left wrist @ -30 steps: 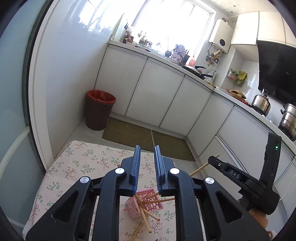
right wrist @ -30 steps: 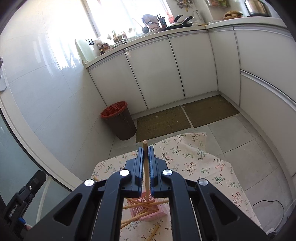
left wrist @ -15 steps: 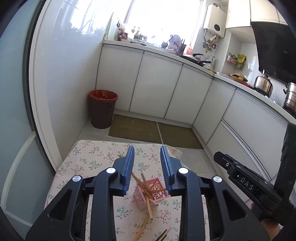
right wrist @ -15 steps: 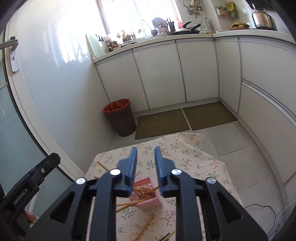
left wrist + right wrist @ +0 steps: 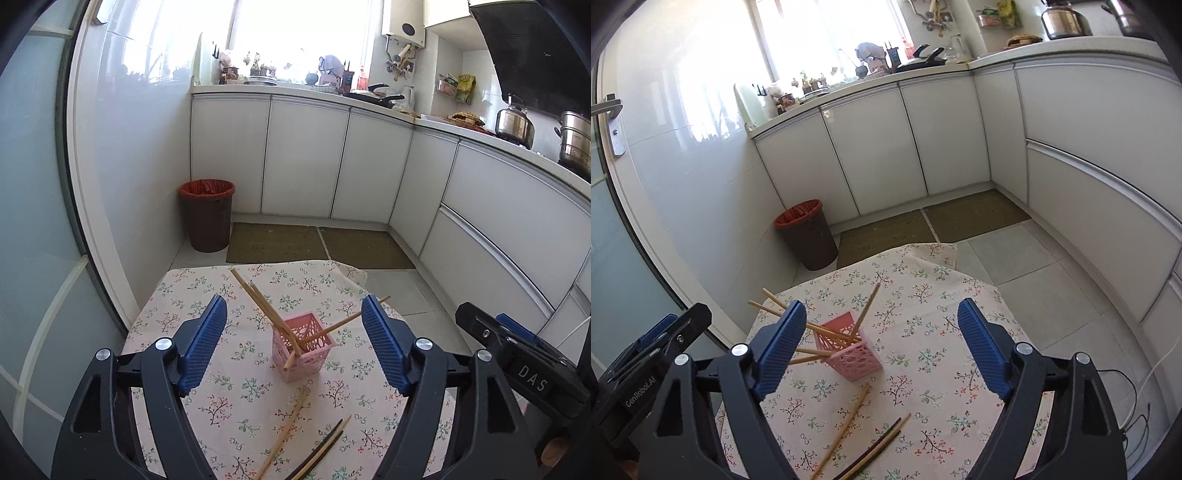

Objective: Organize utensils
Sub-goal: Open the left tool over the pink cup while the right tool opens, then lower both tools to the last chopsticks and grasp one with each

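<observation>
A small worktop (image 5: 184,295) covered by a cream cloth with a floral print stands in a white kitchen. Near its middle sits a pink openwork holder (image 5: 303,345), upright, with several wooden chopsticks (image 5: 258,299) leaning out of it at loose angles — most fan toward the wall side, one tips out toward the cabinets. Another wooden chopstick (image 5: 284,430) lies flat on the cloth in front of the holder, and just beside it lies a dark pair (image 5: 321,450), close together and roughly parallel.

The left claw (image 5: 294,345) hangs above the near part of the worktop, its blue ribbed jaws spread wide; they have just been opening, and nothing is between them. In its view the holder shows through the gap, well beyond the tips. The right claw (image 5: 881,347) is likewise released and empty, its jaws also having just been opening. From its camera the holder (image 5: 855,356) appears nearer the left jaw, which hides part of the leaning sticks (image 5: 827,328), with the loose chopstick (image 5: 846,424) and the dark pair (image 5: 877,448) lying closer to the camera.

Each claw shows at the edge of the other's view. Beyond the worktop stand a brown bin (image 5: 207,214) with a red liner, two floor mats, and white cabinets (image 5: 306,162)
</observation>
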The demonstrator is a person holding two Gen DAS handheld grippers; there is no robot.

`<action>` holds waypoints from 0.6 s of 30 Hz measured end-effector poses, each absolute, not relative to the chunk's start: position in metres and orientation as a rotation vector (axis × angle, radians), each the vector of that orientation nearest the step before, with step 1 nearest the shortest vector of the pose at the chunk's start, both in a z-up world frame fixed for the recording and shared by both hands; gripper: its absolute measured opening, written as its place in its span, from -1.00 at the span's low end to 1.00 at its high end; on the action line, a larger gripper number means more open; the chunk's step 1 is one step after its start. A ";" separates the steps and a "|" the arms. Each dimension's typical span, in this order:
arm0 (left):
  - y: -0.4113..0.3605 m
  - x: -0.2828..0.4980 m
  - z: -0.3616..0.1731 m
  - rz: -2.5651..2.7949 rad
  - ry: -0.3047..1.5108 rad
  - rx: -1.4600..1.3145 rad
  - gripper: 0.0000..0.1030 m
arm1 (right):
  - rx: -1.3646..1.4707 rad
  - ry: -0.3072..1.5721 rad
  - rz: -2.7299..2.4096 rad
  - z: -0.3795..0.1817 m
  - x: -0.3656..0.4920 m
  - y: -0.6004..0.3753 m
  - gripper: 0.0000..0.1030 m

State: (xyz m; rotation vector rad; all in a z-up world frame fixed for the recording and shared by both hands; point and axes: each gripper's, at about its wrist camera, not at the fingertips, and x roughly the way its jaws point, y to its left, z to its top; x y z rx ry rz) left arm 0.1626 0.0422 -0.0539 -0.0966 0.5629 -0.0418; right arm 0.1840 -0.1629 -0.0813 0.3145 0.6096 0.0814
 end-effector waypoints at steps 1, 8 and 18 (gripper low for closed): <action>0.042 0.160 -0.055 -0.042 0.568 -0.092 0.47 | 0.321 0.612 0.072 -0.084 0.180 -0.167 0.74; 0.038 0.142 -0.083 -0.082 0.677 -0.054 0.86 | 0.300 0.704 0.099 -0.124 0.153 -0.181 0.87; 0.012 0.154 -0.184 -0.085 1.010 0.129 0.86 | 0.374 1.001 0.036 -0.236 0.138 -0.220 0.87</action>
